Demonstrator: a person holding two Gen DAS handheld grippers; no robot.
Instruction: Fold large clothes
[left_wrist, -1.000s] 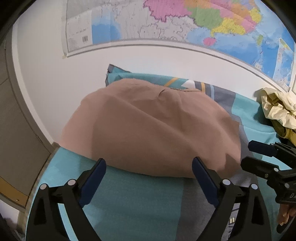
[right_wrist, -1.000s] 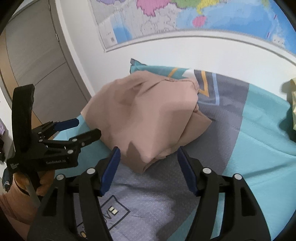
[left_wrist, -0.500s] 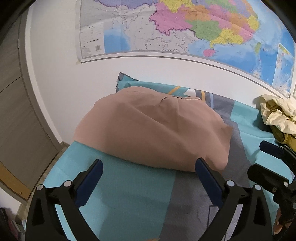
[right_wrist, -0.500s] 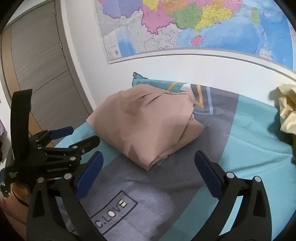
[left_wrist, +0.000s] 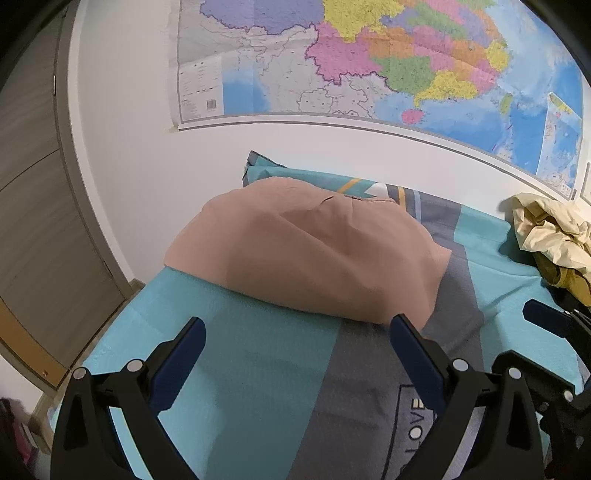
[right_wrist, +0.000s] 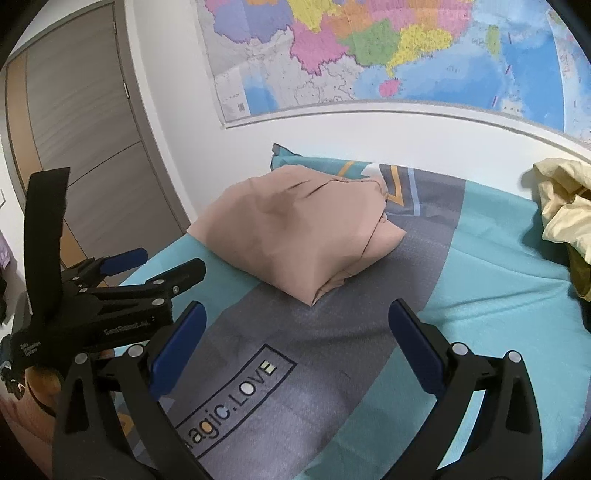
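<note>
A folded pinkish-brown garment (left_wrist: 310, 254) lies at the far left of the teal and grey bed sheet (left_wrist: 258, 369), near the wall; it also shows in the right wrist view (right_wrist: 299, 236). My left gripper (left_wrist: 297, 338) is open and empty, held back from the garment's near edge. My right gripper (right_wrist: 295, 328) is open and empty, a little short of the garment's near corner. The left gripper (right_wrist: 147, 264) shows at the left of the right wrist view. The right gripper (left_wrist: 554, 328) shows at the right edge of the left wrist view.
A crumpled pale yellow and olive pile of clothes (left_wrist: 554, 240) lies at the far right of the bed, also in the right wrist view (right_wrist: 565, 206). A map (left_wrist: 369, 62) hangs on the white wall behind. A wooden wardrobe door (right_wrist: 74, 147) stands left of the bed.
Both grippers have drawn back and up from the folded garment, which stays in place. The right gripper's jaws have opened wider. More sheet and map show.
</note>
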